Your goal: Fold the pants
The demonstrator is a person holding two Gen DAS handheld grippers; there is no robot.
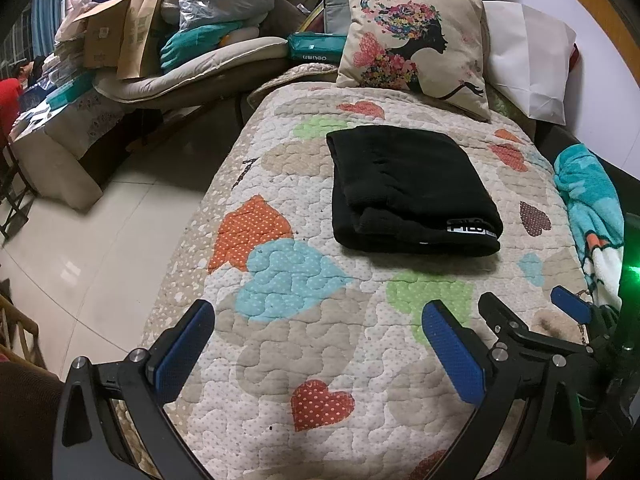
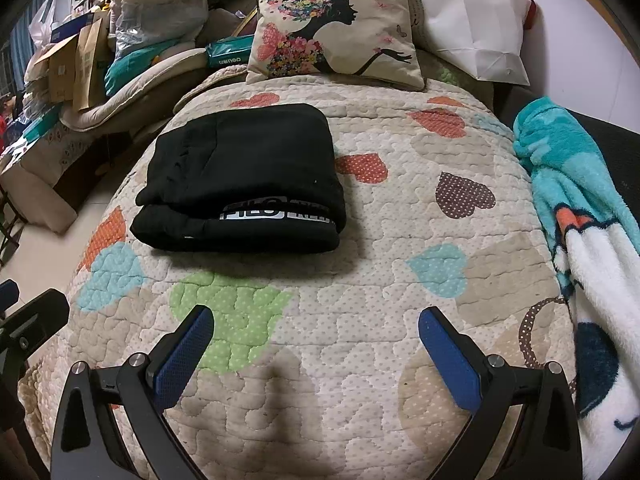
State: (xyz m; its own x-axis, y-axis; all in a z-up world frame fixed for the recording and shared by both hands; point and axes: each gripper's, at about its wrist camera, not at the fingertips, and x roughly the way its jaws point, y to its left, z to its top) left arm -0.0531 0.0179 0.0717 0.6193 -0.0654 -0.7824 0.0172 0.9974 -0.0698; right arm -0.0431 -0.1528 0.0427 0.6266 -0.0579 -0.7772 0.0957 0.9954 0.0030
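The black pants (image 1: 408, 188) lie folded into a compact rectangle on the heart-patterned quilt (image 1: 304, 344), a white-lettered waistband showing at the near edge. They also show in the right wrist view (image 2: 244, 176). My left gripper (image 1: 318, 316) is open and empty, held back from the pants over the quilt. My right gripper (image 2: 316, 320) is open and empty too, short of the pants; it also shows at the right of the left wrist view (image 1: 528, 304). Part of the left gripper (image 2: 24, 312) shows at the left edge of the right wrist view.
A printed cushion (image 1: 416, 44) and a white pillow (image 1: 528, 60) lean at the head of the bed. A teal and white fleece blanket (image 2: 584, 248) lies along the right side. Boxes, bags and bedding (image 1: 168, 32) pile up left of the bed beside tiled floor (image 1: 100, 232).
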